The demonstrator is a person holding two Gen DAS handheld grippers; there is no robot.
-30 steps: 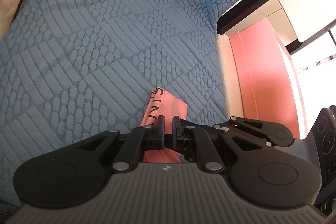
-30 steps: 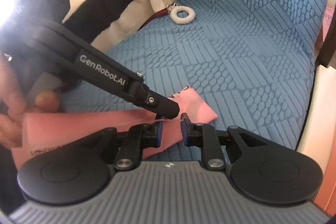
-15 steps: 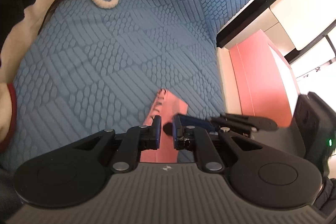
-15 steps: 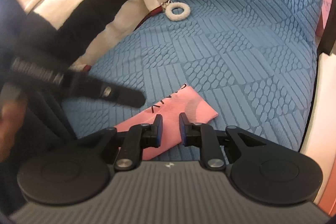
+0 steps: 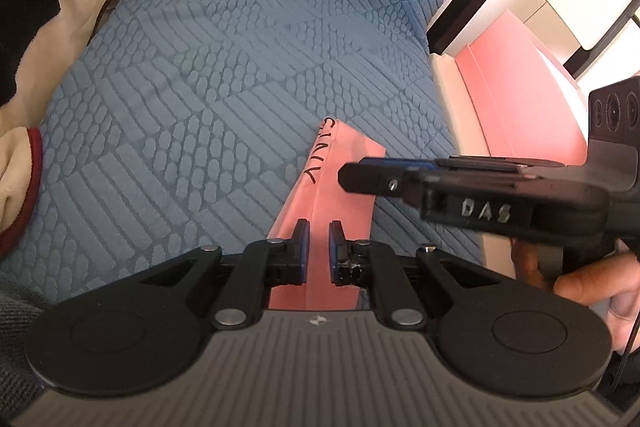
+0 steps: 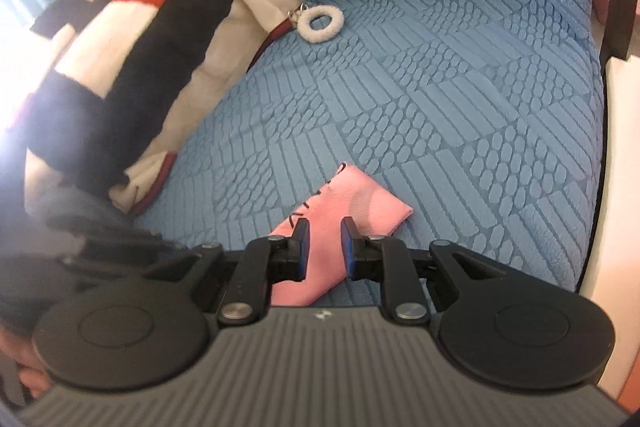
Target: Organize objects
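A folded pink sock with black lettering lies flat on the blue textured bedspread; it also shows in the right wrist view. My left gripper hovers over the sock's near end, jaws slightly apart, holding nothing. My right gripper also hovers over the sock with a small gap between its pads, empty. In the left wrist view the right gripper reaches in from the right, level above the sock's far end.
A black, white and red striped garment lies at the left, with a white fluffy ring on a clip beside it. A white bed rim and pink panel border the right side.
Both grippers let go of the sock and backed off; it now lies flat on the bedspread. The left gripper pulled left out of the right wrist view.
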